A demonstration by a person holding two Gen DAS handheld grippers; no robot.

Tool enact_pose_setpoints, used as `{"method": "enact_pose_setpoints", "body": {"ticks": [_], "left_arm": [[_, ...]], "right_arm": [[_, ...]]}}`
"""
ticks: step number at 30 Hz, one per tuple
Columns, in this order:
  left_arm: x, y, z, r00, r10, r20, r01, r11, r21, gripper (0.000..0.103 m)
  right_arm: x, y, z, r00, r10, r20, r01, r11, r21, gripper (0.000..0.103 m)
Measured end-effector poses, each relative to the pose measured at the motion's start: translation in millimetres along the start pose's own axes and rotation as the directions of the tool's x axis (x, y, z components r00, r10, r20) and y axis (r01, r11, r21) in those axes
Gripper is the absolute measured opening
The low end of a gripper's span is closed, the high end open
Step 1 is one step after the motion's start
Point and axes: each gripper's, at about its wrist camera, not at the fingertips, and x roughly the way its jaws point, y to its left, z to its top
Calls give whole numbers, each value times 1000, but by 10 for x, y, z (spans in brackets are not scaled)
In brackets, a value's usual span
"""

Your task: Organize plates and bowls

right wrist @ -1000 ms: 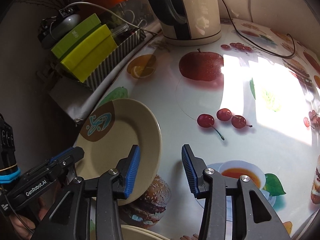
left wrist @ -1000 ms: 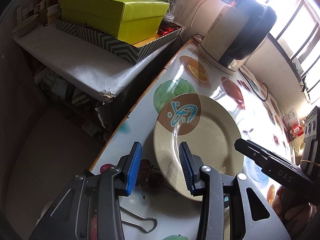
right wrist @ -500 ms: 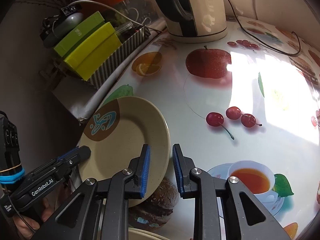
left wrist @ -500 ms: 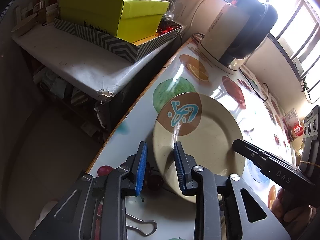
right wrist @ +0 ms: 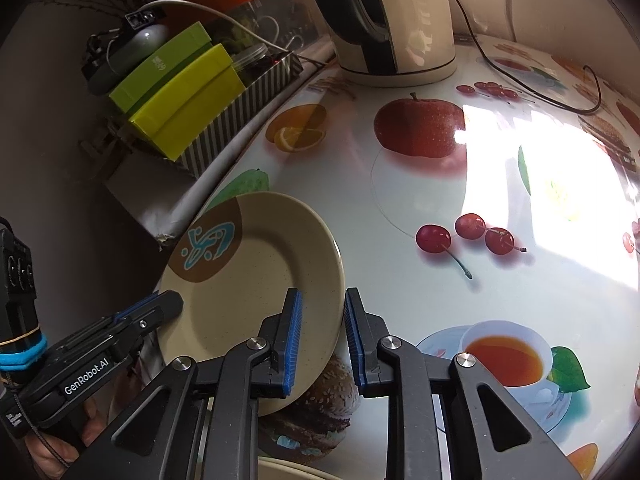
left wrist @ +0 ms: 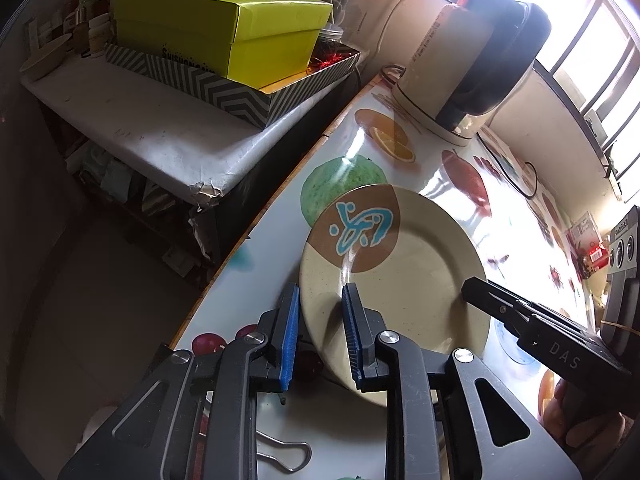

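A "GenRobot.AI" marking is showing on the left gripper [right wrist: 168, 304] in the right wrist view; "DAS" on the right gripper [left wrist: 474, 288] in the left. The beige plate [left wrist: 412, 280] is lying on the fruit-print table [right wrist: 400, 184], both grippers' jaws having just been closing on opposite rim edges, apparently clamping. Only the left view shows a binder clip [left wrist: 286, 456]; a kettle [right wrist: 396, 20] is standing behind.

Plate [left wrist: 400, 280] on table [left wrist: 360, 168], before kettle [left wrist: 472, 60]
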Motion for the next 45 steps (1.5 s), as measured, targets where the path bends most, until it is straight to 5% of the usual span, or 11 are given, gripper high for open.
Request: {"method": "enact_pose_setpoints", "body": {"ticks": [26, 45], "left_arm": [[-311, -144, -46, 999, -7, 42, 5, 999, 36, 22], [-689, -423, -443, 997, -35, 62, 30, 996, 84, 22]], "right_arm": [[-370, 26, -93, 999, 1, 48, -1, 1000, 5, 21], [-986, -29, -540, 994, -4, 114, 3, 1000, 11, 21]]}}
